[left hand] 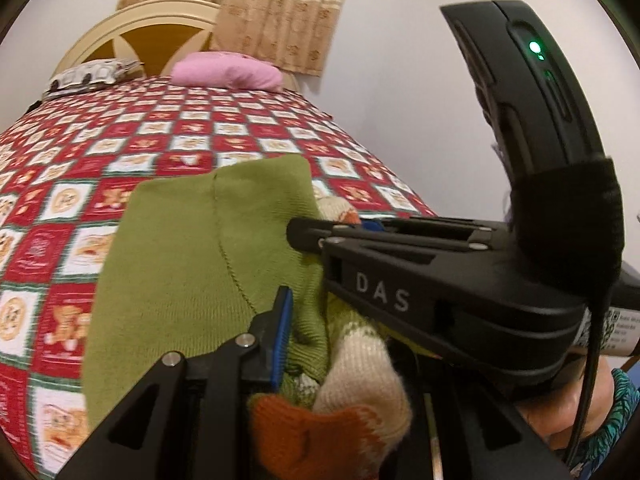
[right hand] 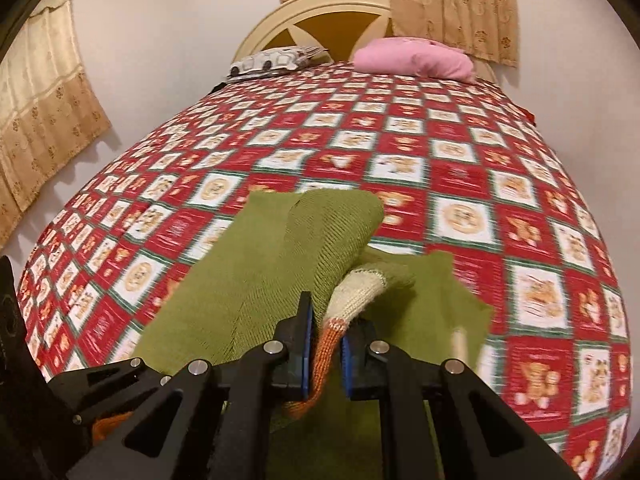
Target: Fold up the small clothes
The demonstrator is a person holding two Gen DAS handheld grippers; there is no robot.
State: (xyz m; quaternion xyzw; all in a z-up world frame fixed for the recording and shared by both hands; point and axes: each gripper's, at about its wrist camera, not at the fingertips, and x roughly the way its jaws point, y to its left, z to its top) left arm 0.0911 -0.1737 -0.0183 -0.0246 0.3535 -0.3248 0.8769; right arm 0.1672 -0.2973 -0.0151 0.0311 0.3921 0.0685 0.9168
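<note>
Nearest the right wrist camera, the right gripper [right hand: 326, 354] has its two blue-padded jaws drawn close together, with the orange cuff and cream band of the green knit garment [right hand: 256, 288] pinched between them. The gap is narrow and filled by the knit. The garment spreads forward from the jaws over the bedspread [right hand: 460, 184], one green fold humped up just beyond the fingertips and a flatter flap lying out to the right; its edges there are blurred.

In the left wrist view the left gripper [left hand: 304, 340] shows only one blue pad [left hand: 282, 336], pressed against bunched green, cream and orange knit. Its other finger is hidden behind the right gripper's black body, which crosses the frame from the right, so how far the left jaws stand apart cannot be told. The sweater [left hand: 192, 260] drapes ahead of it over the red-and-white checked cover. At the lower right a bit of the person's hand [left hand: 560, 412] and a patterned teal sleeve [left hand: 616, 408] are cut off by the frame edge.

No container is in view. Farther back, a pink pillow [right hand: 416, 60] and a grey-patterned pillow [right hand: 276, 62] lie at the head of the bed against a cream headboard [right hand: 320, 4], with beige curtains [right hand: 448, 4] hanging on the wall behind.
</note>
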